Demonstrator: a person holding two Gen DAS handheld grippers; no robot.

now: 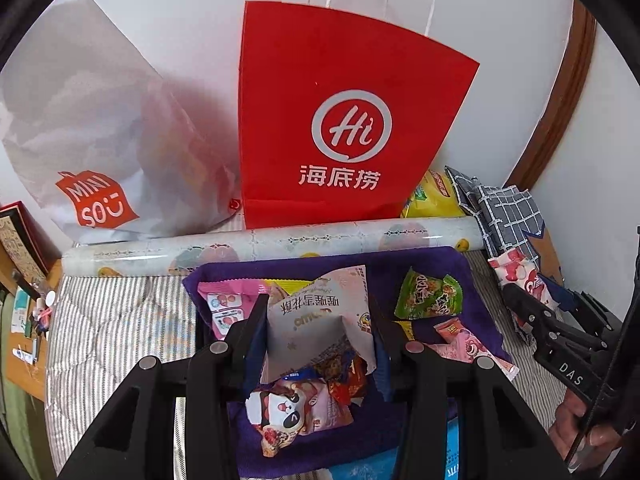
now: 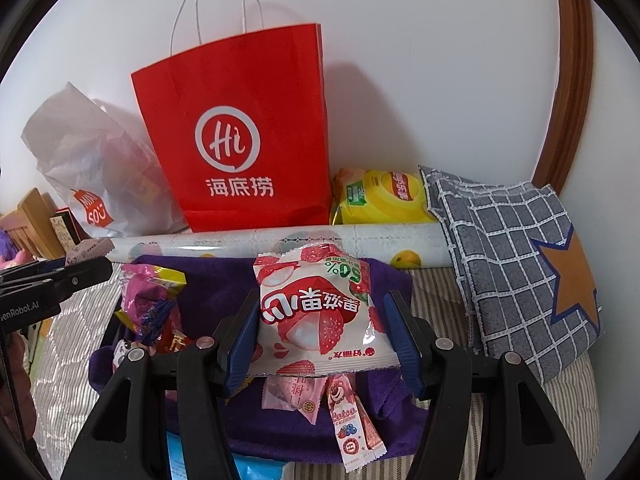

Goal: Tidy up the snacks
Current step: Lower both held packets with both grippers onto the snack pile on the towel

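Left gripper point(image 1: 318, 320) gripping white packet point(image 1: 320, 316), right gripper point(image 2: 320, 334) gripping lychee packet point(image 2: 320, 320)

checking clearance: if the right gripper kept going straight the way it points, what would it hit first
Probably the purple cloth just past the lychee snack packet that the right gripper holds, then the patterned roll; depth is hard to judge here.

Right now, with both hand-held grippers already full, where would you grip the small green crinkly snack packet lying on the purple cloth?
Pinch the small green crinkly snack packet across its puffed middle, coming from above. It lies flat on the purple cloth, apart from the other wrappers, so both long sides look free for the fingers.
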